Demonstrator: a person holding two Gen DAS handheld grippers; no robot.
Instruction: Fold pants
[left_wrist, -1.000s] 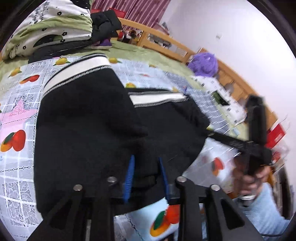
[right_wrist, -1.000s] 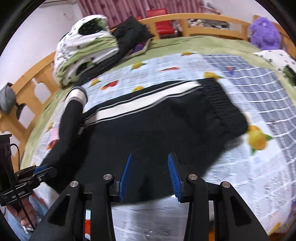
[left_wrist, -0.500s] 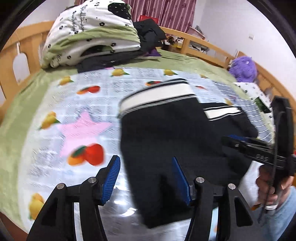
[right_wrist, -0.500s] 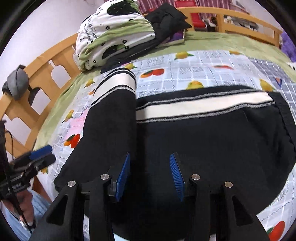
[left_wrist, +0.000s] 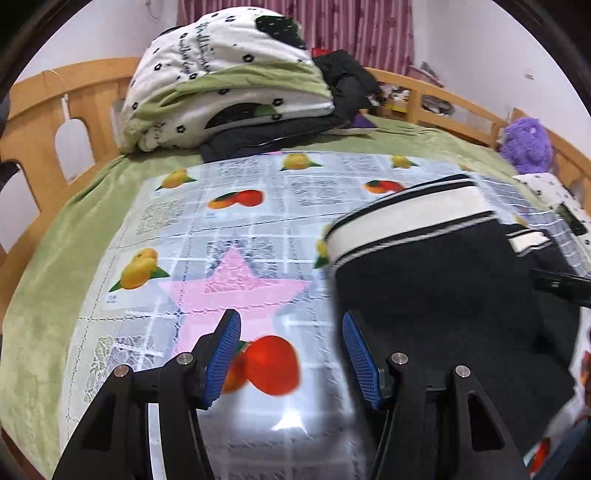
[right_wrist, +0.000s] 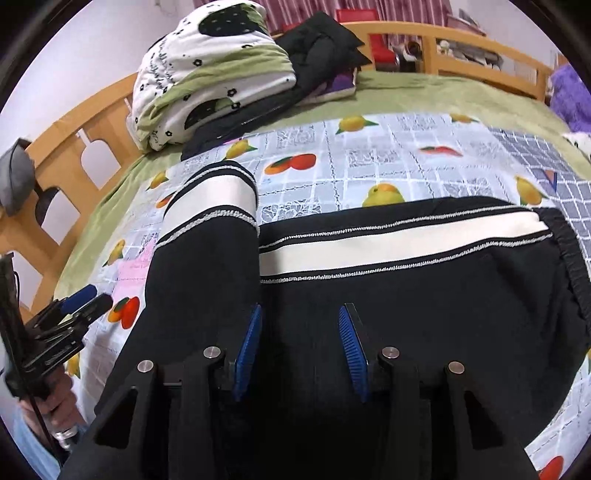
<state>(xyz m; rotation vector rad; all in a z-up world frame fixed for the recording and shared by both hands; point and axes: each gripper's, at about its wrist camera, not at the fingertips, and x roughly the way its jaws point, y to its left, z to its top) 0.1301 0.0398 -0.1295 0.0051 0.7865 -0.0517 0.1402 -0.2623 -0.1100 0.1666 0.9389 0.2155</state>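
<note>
Fruit-print bedspread (left_wrist: 258, 206), black pants (right_wrist: 406, 314) partly cut off; both grippers' fingers spread, empty.

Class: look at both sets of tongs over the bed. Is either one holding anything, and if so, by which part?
Neither. The left tongs are open over the fruit-print cover; the right tongs stand open above the black pants, pads gripping nothing.
</note>
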